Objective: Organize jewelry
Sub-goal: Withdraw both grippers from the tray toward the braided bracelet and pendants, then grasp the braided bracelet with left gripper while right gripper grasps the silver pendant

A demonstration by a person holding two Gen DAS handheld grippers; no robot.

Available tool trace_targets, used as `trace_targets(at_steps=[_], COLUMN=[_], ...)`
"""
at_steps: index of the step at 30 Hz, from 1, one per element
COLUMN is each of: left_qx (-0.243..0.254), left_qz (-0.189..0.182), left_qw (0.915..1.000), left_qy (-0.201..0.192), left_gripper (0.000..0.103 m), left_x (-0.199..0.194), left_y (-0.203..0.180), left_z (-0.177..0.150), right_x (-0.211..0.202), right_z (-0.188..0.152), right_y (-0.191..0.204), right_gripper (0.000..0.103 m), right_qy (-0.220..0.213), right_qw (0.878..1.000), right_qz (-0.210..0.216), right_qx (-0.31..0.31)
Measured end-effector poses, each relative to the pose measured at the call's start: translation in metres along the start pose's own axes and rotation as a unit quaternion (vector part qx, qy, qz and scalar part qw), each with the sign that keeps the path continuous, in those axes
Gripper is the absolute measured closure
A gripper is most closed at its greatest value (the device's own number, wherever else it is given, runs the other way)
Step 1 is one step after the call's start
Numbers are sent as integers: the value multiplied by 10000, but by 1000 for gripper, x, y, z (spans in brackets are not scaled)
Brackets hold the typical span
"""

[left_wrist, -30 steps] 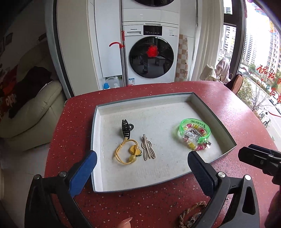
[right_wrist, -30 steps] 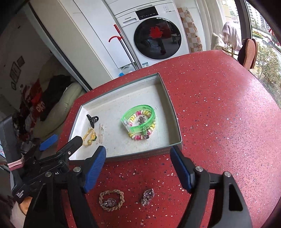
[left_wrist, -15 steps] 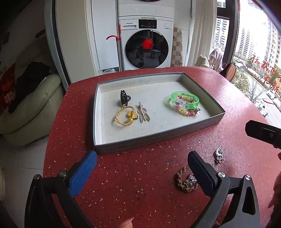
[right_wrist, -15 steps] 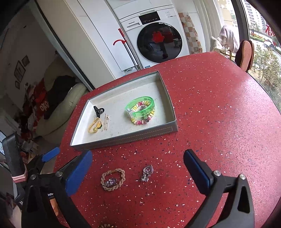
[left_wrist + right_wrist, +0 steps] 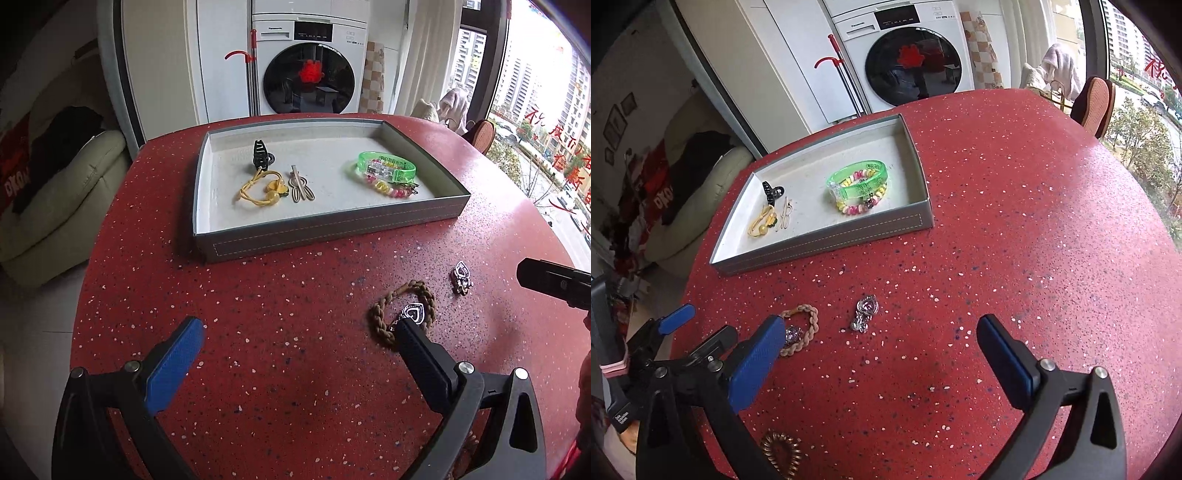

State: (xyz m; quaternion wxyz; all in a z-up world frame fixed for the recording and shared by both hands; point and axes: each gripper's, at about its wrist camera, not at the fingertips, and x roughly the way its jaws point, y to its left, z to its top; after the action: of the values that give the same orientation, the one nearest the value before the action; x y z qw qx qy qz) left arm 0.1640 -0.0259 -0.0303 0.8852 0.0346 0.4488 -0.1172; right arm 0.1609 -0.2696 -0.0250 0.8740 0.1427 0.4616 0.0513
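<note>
Two released tools above loose jewelry on a red worktop (image 5: 280, 314).
Braided bracelet (image 5: 402, 314) touches left tool's (image 5: 299, 341) right fingertip (image 5: 406, 332); right tool (image 5: 879, 338) gapes, silver pendant (image 5: 865, 318) just ahead.

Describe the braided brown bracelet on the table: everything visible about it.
The braided bracelet is a loop of tan-brown plaited cord, fabric or leather by its look, carrying a silver heart-shaped charm with a dark centre. It lies flat on the red speckled table, outside the grey tray and nearer the camera than it. A silver pendant lies apart beside it. In both wrist views a gripper fingertip overlaps its edge; contact cannot be told.
</note>
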Motion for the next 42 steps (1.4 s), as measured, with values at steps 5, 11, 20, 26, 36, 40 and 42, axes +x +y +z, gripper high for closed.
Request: trace_targets(at_steps=[5,11,20,26,36,40,42], left_qx=[-21,128,213,468,833,998,1051], left_qz=[-77,6,-109,-137,-243,-247,-224], left_qw=[9999,9998,9997,9987,9958,9940,9936], left_qy=[118,143,57,144,276,365,347], left_gripper=[0,0,0,2,6,11,12], left_x=[2,7,10,24,38,42,41], left_y=[-2,-8,-13,-21,-30,-35,-36], left_z=[-9,-9,1,14,21,18,17], right_x=[9,12,18,29,43,50,51], right_z=[-12,-18,-16,-12,-5,-6,-6], right_y=[-7,-3,4,10,24,28,31], right_gripper=[0,1,19,30,38,43,46], right_qy=[227,274,320,364,389,442,400], right_qw=[9997,9993,9983,9968,9949,9934,9919], right_qz=[-93,-228,-376,-482,-477,-546,-649], right_qx=[65,-136,-321,-520,-795,-902,-1018])
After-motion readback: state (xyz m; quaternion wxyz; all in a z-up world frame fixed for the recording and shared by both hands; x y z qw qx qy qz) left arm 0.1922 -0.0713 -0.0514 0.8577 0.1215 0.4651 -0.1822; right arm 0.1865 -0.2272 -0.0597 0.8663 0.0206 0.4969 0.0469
